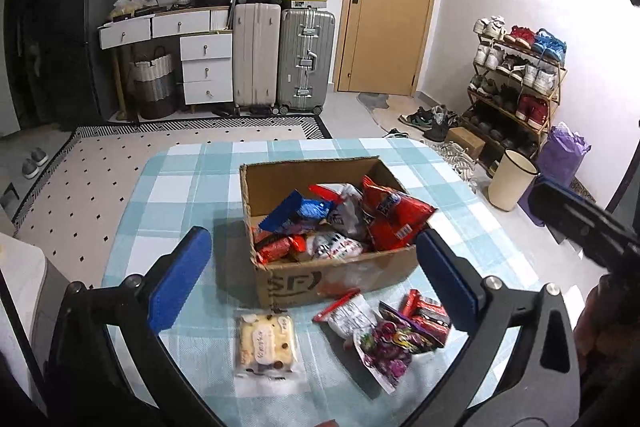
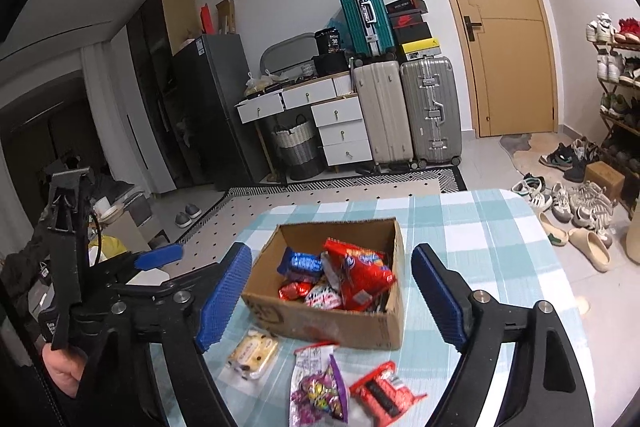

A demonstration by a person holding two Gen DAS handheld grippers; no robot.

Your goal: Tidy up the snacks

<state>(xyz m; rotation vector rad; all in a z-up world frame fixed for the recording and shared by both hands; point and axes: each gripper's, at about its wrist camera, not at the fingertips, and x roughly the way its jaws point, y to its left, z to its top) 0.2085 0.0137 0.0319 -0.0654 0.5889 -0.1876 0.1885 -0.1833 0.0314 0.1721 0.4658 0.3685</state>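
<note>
Even indoor light, soft shadows, sharp centre (fisheye-bent, dark-vignetted edges).

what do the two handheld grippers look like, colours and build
Both the left gripper and the right gripper have black angular frames with silver bolts at the joints, and each finger carries a flat blue textured pad.

A table (image 1: 180, 195) with a blue-and-white checked cloth carried an open cardboard box (image 1: 340, 275) of snacks. Before the box lay a wrapped cake (image 1: 267, 345), a purple sweet bag (image 1: 384, 347) and a red packet (image 1: 428, 315).
</note>
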